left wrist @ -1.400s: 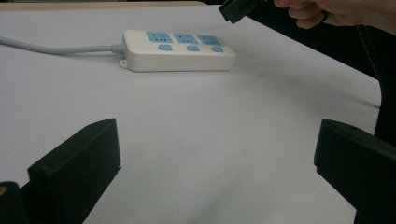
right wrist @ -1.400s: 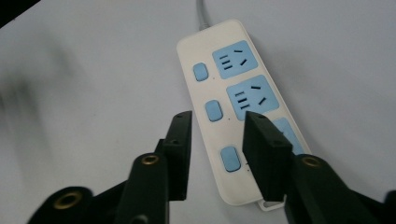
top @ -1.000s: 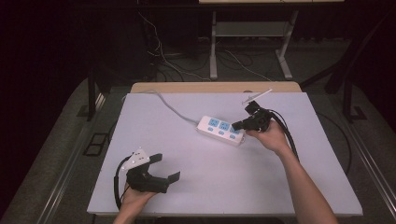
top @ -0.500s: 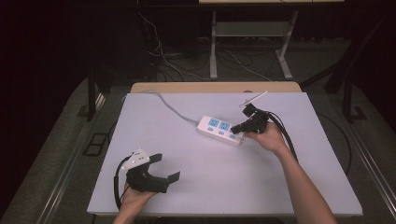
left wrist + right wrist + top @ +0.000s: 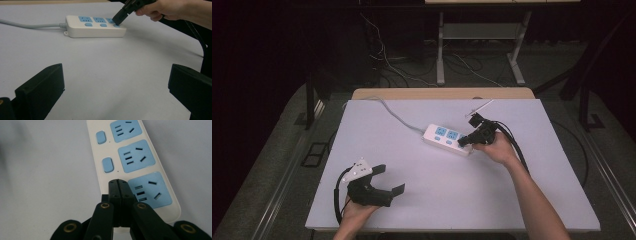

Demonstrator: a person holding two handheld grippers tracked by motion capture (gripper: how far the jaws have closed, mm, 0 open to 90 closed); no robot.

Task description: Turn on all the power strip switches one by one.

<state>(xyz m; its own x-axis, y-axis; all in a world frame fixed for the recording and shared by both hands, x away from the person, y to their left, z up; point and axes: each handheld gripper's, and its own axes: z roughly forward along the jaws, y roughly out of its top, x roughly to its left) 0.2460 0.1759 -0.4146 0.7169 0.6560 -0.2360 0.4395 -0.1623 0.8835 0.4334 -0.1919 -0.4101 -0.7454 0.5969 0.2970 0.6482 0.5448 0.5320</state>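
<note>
A white power strip (image 5: 447,139) with three blue sockets and blue switches lies right of the table's middle. My right gripper (image 5: 460,142) is shut with nothing between its jaws, and it tilts down onto the strip's near end. In the left gripper view, the right gripper's tip (image 5: 116,21) sits on the last blue switch of the power strip (image 5: 95,26). In the right gripper view my closed right gripper (image 5: 118,182) covers that switch beside the nearest socket on the power strip (image 5: 135,160). My left gripper (image 5: 389,179) rests open at the front left, its jaws wide apart.
The strip's grey cable (image 5: 384,107) runs off the table's back left edge. The white tabletop (image 5: 512,200) has a wooden edge at the back. Loose cables and a metal desk frame (image 5: 441,55) stand on the floor behind.
The right gripper has crept a little to the left over the strip's end. The left gripper has kept still.
</note>
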